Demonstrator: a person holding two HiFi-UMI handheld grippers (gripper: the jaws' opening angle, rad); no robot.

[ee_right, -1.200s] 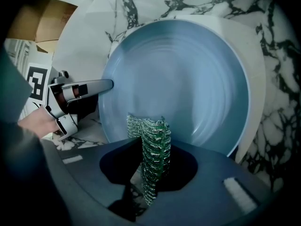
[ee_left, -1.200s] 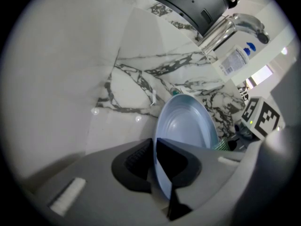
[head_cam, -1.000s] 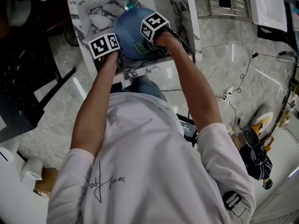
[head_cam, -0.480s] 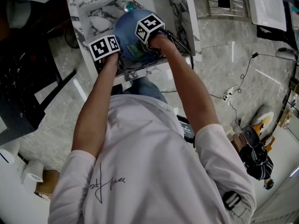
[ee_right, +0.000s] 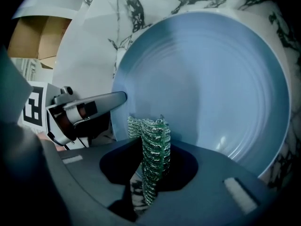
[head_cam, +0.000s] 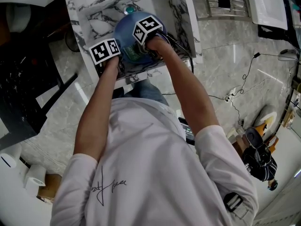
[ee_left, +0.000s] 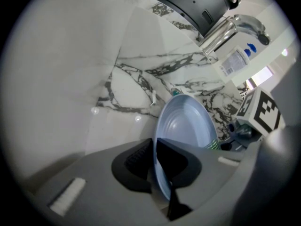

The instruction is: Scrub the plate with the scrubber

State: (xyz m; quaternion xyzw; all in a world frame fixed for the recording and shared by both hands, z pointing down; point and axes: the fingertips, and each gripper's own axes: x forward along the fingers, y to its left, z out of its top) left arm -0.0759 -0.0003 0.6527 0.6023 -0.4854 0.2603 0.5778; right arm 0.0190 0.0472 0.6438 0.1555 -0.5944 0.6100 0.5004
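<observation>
Tilted blue plate [ee_right: 207,79], green mesh scrubber [ee_right: 153,145]

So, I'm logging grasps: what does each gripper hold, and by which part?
Left gripper clamps the blue plate by its rim; right gripper pinches the green scrubber by its lower part.

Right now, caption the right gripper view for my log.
Right gripper, shut on a green scrubber, faces the blue plate.

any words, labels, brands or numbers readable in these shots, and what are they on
Nothing reads clearly.
Shirt print: a handwritten-style scrawl, not legible.
Bottle label by the tap: fine print and blue marks, too small and blurred to read.
Marker cubes: black-and-white square patterns only, no letters or numbers.
</observation>
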